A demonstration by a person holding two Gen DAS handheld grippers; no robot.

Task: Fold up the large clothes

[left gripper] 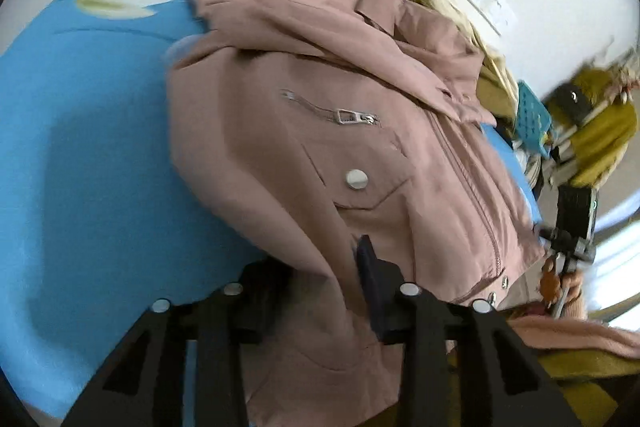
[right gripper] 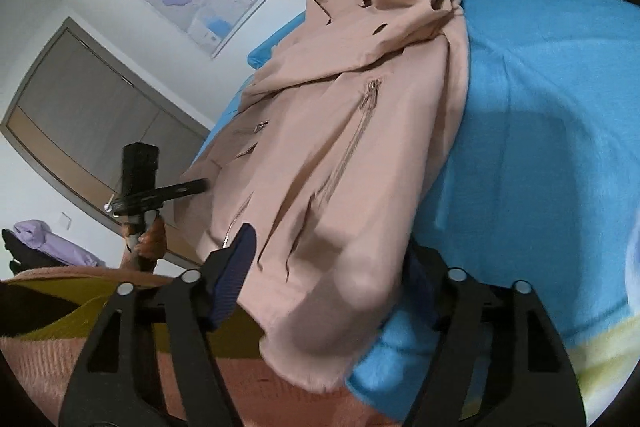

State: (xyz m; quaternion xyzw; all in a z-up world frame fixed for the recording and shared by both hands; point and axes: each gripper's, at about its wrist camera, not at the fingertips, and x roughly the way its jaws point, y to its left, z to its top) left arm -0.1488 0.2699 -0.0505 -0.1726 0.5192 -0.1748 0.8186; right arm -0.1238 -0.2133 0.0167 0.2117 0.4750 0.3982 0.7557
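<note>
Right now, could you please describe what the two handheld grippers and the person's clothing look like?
Both grippers are matte black plastic frames with triangular cut-outs and round silver bolt heads. The left gripper has black fingers; the right gripper carries dark navy ribbed pads on its fingers. Seen from the opposite side, each has a black box-shaped camera on top. The person wears a fuzzy pink knit sleeve.

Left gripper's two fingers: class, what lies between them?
The hem of the pink jacket lies between the fingers of the left gripper, seen in the left wrist view.
</note>
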